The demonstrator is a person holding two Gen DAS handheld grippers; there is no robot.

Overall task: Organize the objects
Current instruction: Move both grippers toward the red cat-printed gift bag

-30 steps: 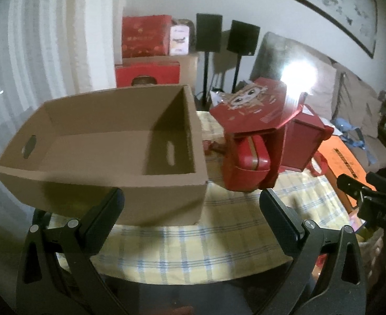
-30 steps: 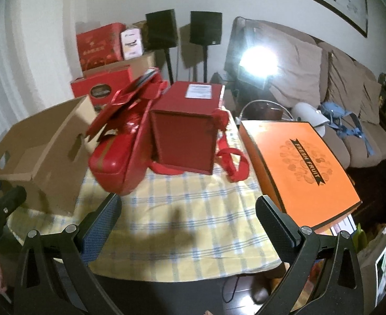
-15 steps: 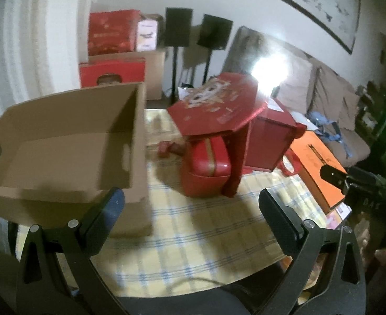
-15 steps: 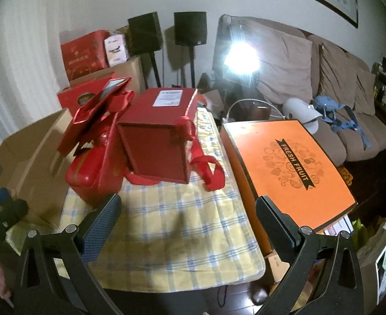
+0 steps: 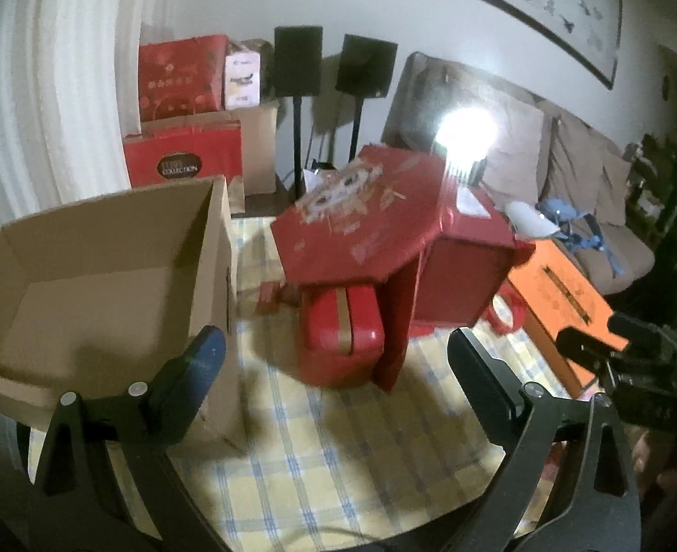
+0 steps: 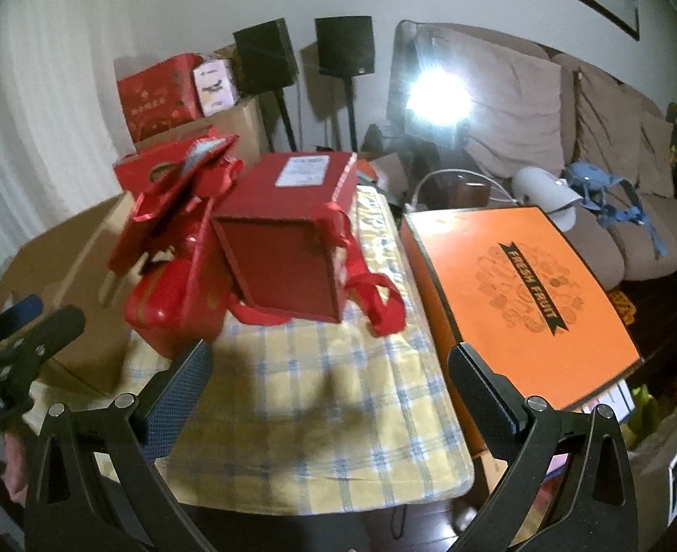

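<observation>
An open brown cardboard box [image 5: 108, 271] stands at the table's left; it also shows in the right wrist view [image 6: 62, 257]. Beside it a red case with a gold stripe [image 5: 343, 336] sits under a flat red octagonal lid [image 5: 366, 221]. A red square gift box with ribbon handles [image 6: 287, 234] leans behind them. An orange "Fresh Fruit" box [image 6: 522, 294] lies to the right. My left gripper [image 5: 333, 368] is open and empty, above the tablecloth in front of the red case. My right gripper [image 6: 329, 372] is open and empty, in front of the gift box.
A yellow checked tablecloth [image 6: 320, 395] covers the table. Red gift boxes and bags [image 5: 182, 106] stack by the wall with two black speakers on stands [image 5: 329, 64]. A sofa [image 6: 568, 129] and a bright lamp [image 6: 437, 96] stand behind.
Both grippers have pulled back and risen. The left view has swung right, so the cardboard box sits further left. Both stay open and empty.
</observation>
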